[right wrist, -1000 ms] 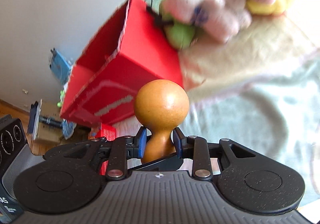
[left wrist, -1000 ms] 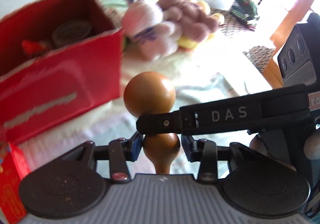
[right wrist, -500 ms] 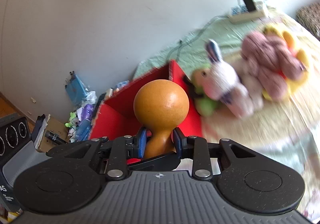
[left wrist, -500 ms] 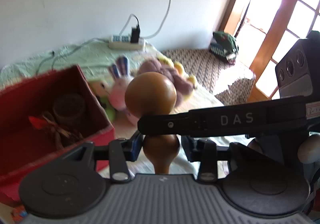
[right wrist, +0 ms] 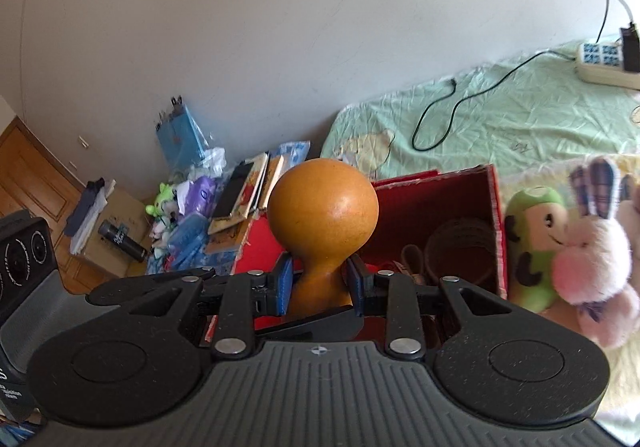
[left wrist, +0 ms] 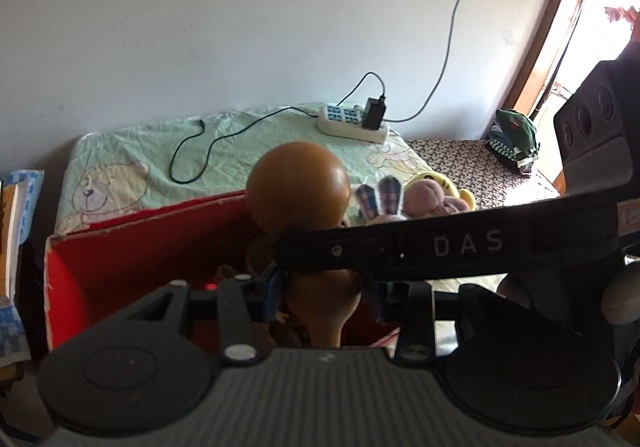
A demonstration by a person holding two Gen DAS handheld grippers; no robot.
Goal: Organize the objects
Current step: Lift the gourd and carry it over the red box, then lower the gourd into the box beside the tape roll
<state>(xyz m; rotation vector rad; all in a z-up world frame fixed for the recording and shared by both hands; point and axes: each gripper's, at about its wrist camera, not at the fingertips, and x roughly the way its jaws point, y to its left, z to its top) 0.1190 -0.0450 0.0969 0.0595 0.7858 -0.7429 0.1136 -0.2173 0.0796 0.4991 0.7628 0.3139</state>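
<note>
Fingers (right wrist: 285, 285) of both grippers clamp the wooden gourd (right wrist: 323, 207) at its neck, above the red box (right wrist: 494, 207) (partly filled); plush toys (right wrist: 592, 247) remain on the bed (right wrist: 520, 107), so much is left.

Bed (right wrist: 520, 119) with a pale green sheet, as I see it.
A red box (right wrist: 496, 207) sits near its left edge, plush toys (right wrist: 592, 247) just beside it; a power strip (left wrist: 352, 123) and black cable (left wrist: 192, 151) lie along the far edge.
</note>
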